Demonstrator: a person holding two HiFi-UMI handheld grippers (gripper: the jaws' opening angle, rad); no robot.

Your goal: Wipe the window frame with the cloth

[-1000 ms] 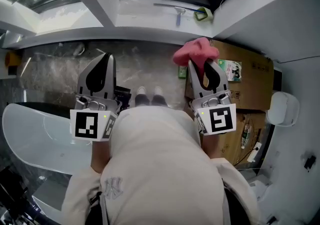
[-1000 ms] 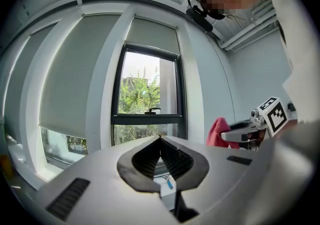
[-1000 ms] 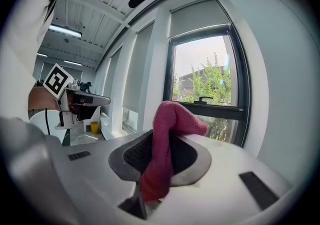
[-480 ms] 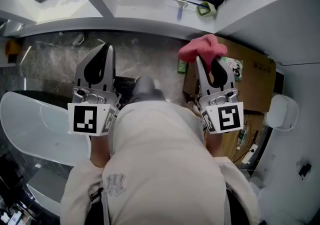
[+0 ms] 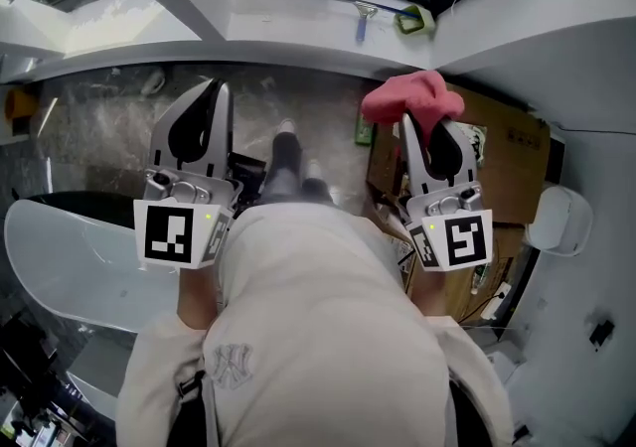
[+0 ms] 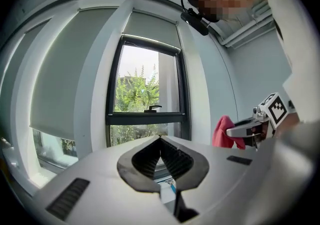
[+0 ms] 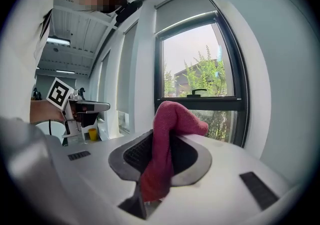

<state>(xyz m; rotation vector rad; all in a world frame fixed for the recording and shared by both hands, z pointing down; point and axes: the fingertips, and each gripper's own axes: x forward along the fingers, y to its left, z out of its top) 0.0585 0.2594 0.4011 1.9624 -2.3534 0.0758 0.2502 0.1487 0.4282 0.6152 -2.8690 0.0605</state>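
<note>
Since 1 s ago a leg swings fwd and the right gripper point(image 5: 429, 127) w/ cloth point(image 5: 409, 97) shifts slightly right: still the approach, window frame point(image 7: 239, 94) untouched. Right jaws clamp the cloth. Its long axis runs along the jaws, free end poking ahead at the window. Left gripper point(image 5: 204, 102) is closed, empty.

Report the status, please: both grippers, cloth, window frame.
Left hand-held gripper shut, empty. Right hand-held gripper shut on pink cloth. Window frame ahead, not yet touched. Blue-handled tool lies on sill.
</note>
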